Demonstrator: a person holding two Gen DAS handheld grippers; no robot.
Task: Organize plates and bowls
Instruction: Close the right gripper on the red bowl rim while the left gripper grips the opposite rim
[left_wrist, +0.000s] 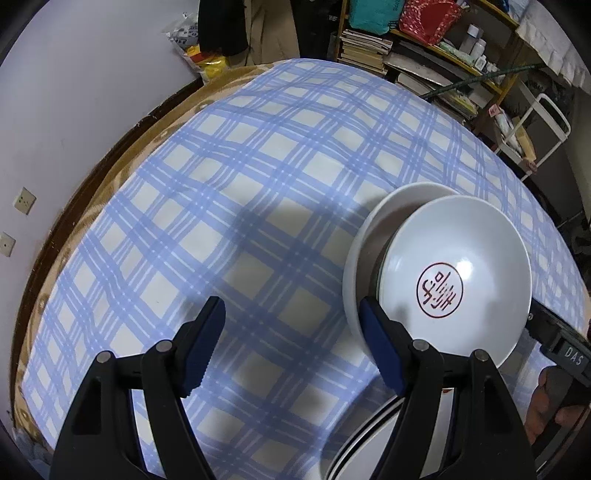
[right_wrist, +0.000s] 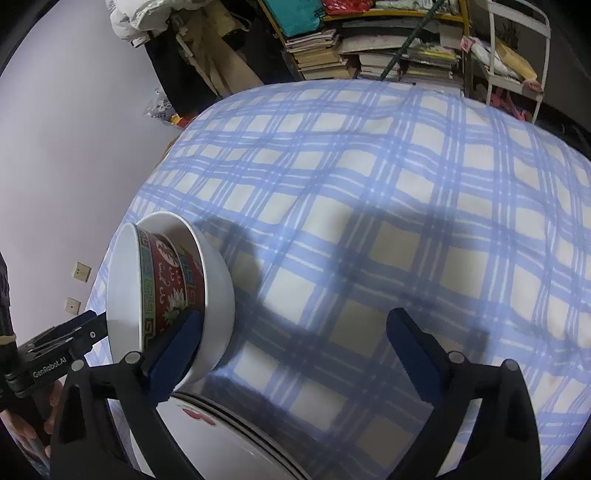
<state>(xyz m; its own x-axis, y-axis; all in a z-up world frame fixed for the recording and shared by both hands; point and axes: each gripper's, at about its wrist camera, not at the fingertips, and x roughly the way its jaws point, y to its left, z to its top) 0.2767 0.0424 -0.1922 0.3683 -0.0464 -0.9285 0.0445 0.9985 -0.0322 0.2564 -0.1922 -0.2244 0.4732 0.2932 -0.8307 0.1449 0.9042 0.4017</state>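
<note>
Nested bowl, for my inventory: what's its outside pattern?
Red with floral and teal fret bands; right wrist view.

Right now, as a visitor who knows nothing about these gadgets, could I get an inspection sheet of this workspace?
Surface: blue checked tablecloth, shadowed in the middle.
Job's things: red-patterned bowl nested in white bowl; stacked plates below them.
Clutter: nothing seen on the cloth.
Grippers: left gripper open, empty; right gripper open, empty; the bowls sit between them.
Cables: nothing seen.
Surroundings: bookshelf, wall sockets.
</note>
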